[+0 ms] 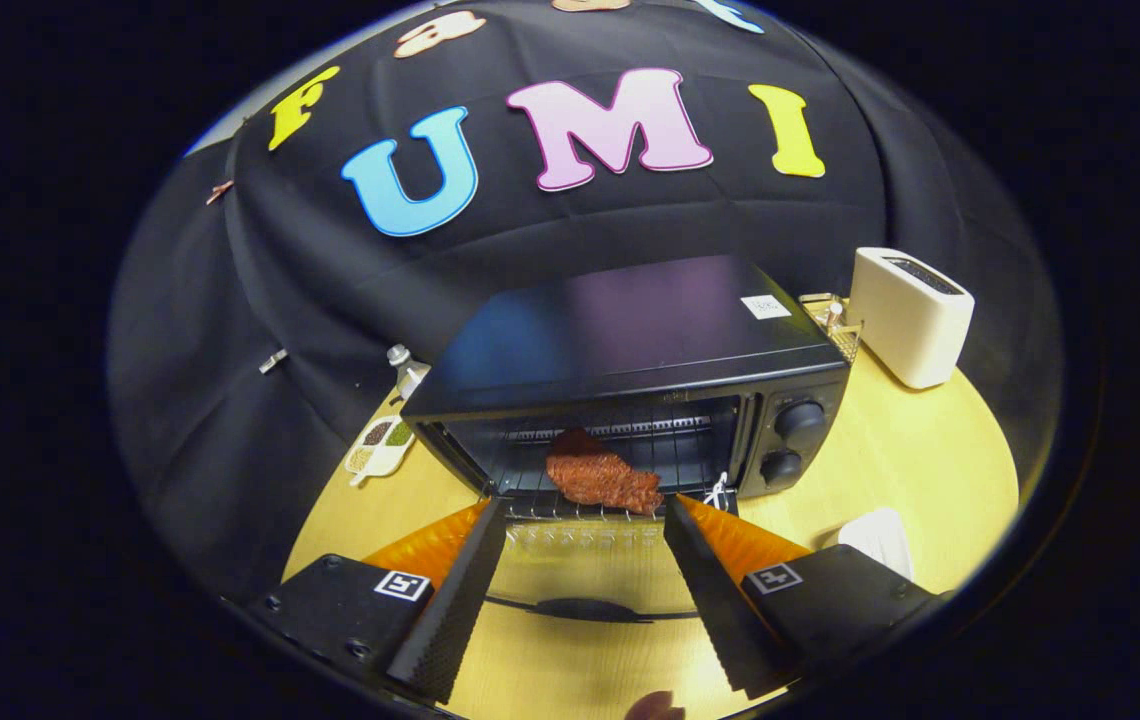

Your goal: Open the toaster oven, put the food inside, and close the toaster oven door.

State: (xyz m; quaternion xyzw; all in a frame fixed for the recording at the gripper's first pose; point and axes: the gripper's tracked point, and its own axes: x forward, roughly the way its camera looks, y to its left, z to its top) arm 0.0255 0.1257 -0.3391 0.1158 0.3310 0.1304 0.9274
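Observation:
A black toaster oven [630, 340] stands on the wooden table [910, 450] with its glass door [580, 575] folded down flat toward me. A reddish-brown piece of meat [602, 478] lies on the wire rack [570, 505] at the oven's mouth, just ahead of my fingertips. My gripper [585, 515] is open, its fingers spread wide over the lowered door with nothing between them. The door's dark handle [590, 608] shows between the fingers, nearer to me than the meat.
A white pop-up toaster [910, 315] stands to the right of the oven, with a small wire basket [835, 320] beside it. A small bottle [408, 368] and a divided dish [380, 445] sit to the oven's left. A white object [880, 540] lies by my right finger.

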